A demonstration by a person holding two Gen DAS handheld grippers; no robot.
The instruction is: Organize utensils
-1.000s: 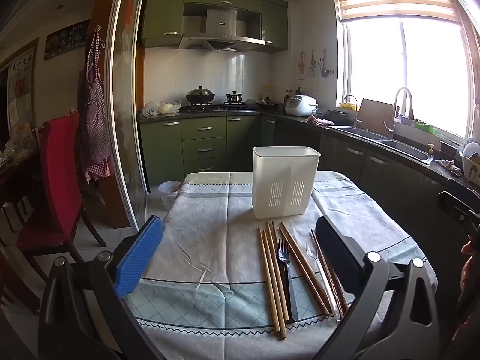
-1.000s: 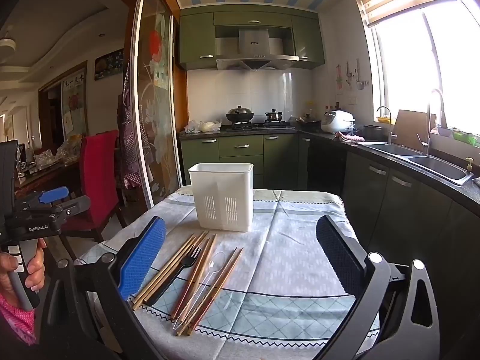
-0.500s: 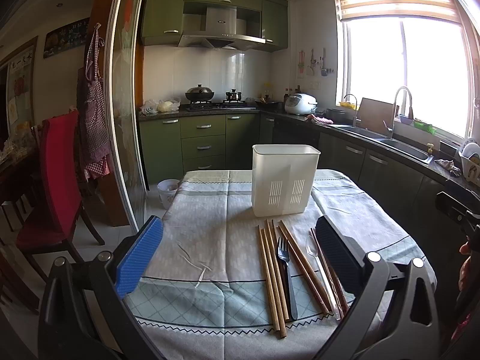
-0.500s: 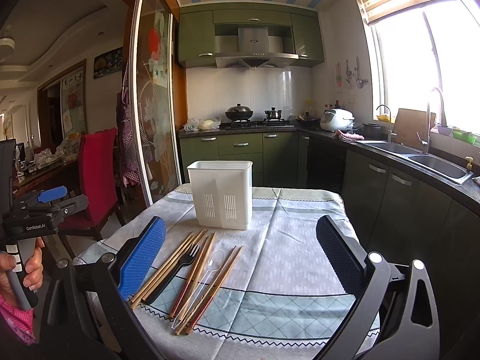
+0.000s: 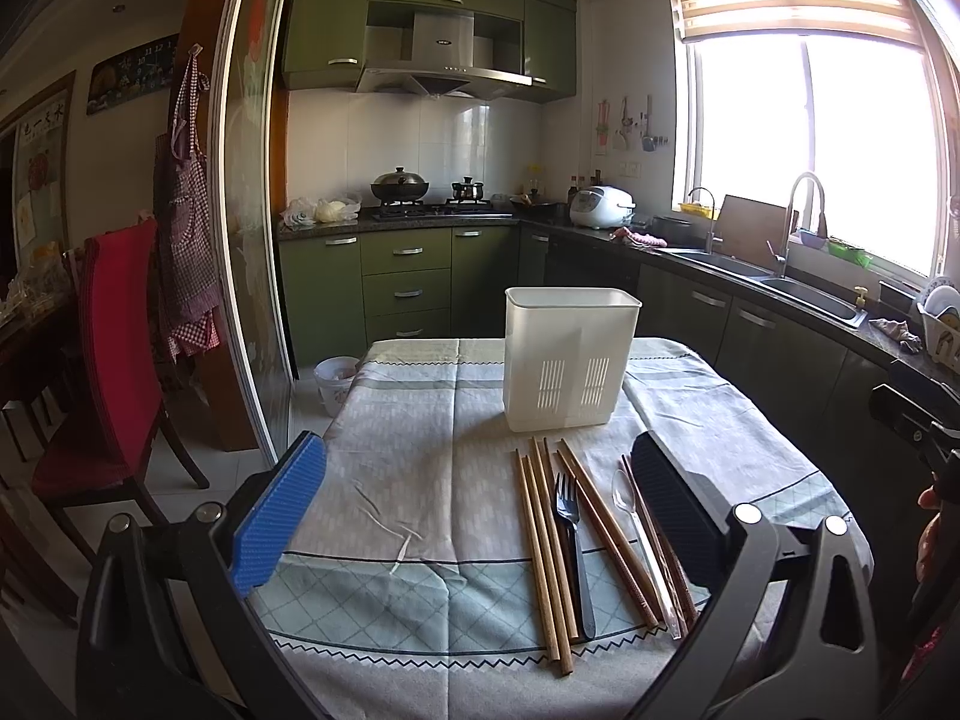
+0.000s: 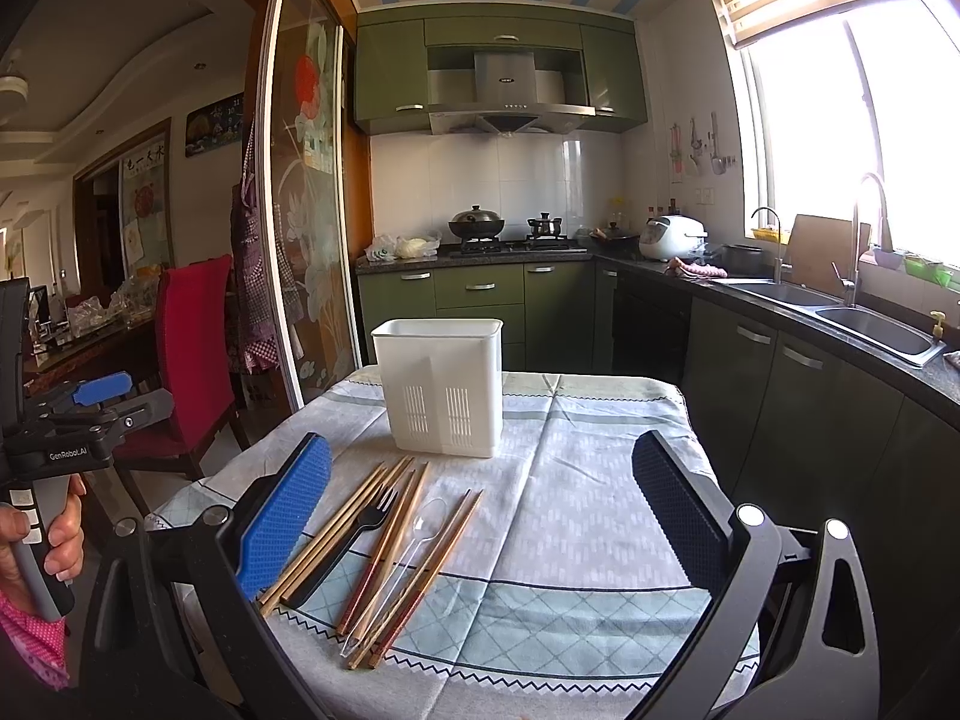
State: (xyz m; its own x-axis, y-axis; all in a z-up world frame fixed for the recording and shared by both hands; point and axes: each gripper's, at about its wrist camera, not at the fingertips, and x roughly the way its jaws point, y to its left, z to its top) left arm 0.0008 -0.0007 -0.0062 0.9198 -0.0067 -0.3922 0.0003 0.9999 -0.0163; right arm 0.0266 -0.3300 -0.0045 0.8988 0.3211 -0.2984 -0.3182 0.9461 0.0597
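Observation:
A white slotted utensil holder (image 5: pixel 570 357) stands on the cloth-covered table (image 5: pixel 414 480); it also shows in the right wrist view (image 6: pixel 441 387). In front of it lie several wooden chopsticks (image 5: pixel 543 534), a black plastic fork (image 5: pixel 573 546) and a clear plastic spoon (image 5: pixel 639 537). In the right wrist view the chopsticks (image 6: pixel 339 525), fork (image 6: pixel 354 534) and spoon (image 6: pixel 402 561) lie left of centre. My left gripper (image 5: pixel 480 504) is open and empty above the near table edge. My right gripper (image 6: pixel 483 507) is open and empty, with the utensils near its left finger.
A red chair (image 5: pixel 114 348) stands left of the table beside a glass sliding door (image 5: pixel 252 228). Green cabinets, a stove (image 5: pixel 441 210) and a sink counter (image 5: pixel 792 288) line the back and right. A small bin (image 5: pixel 336 381) sits on the floor.
Both grippers have shifted only slightly; the holder and utensils lie where they were. Both stay open.

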